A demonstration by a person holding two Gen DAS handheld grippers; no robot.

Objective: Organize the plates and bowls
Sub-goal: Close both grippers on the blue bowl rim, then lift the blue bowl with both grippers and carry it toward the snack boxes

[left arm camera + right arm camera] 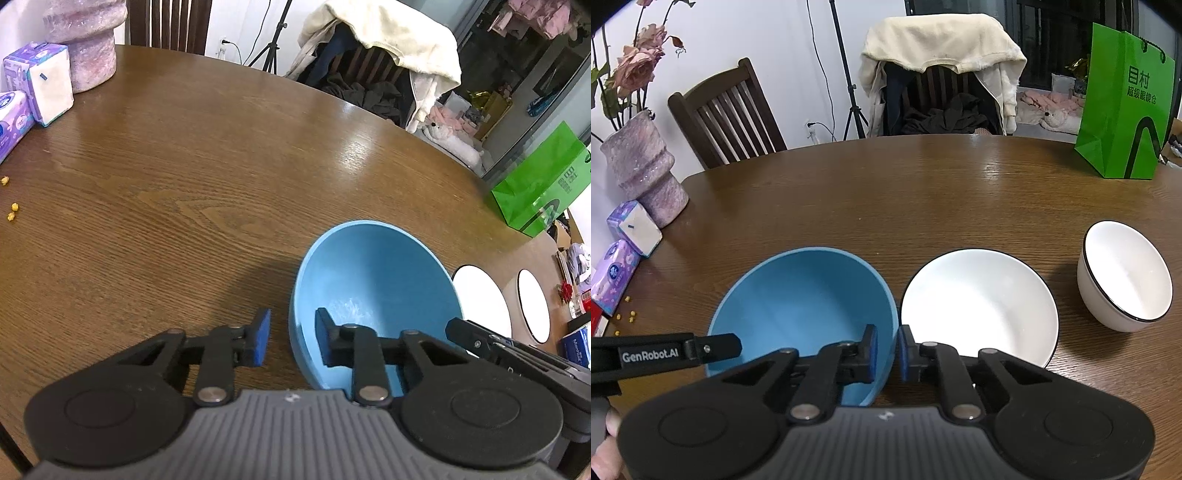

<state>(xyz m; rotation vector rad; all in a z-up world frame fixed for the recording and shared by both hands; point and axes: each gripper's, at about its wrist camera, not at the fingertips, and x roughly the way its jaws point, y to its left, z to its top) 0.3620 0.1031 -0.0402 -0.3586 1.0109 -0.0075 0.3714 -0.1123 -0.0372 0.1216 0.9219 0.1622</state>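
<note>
Bowl, blue [801, 306], sits near the table's [923, 192] front edge, touching the white bowl [979, 306]. Right gripper [888, 350] pinches its rim; left gripper [291, 338] straddles the opposite rim, pads apparently not yet pressing. Likely light, rigid, smooth; grip rim.

My left wrist camera looks steeply down along my left gripper [291, 339], close over the blue bowl [373, 288]. My right wrist camera faces likewise from beside it. The 2 views share that bowl [801, 306] and the table [923, 199].
</note>
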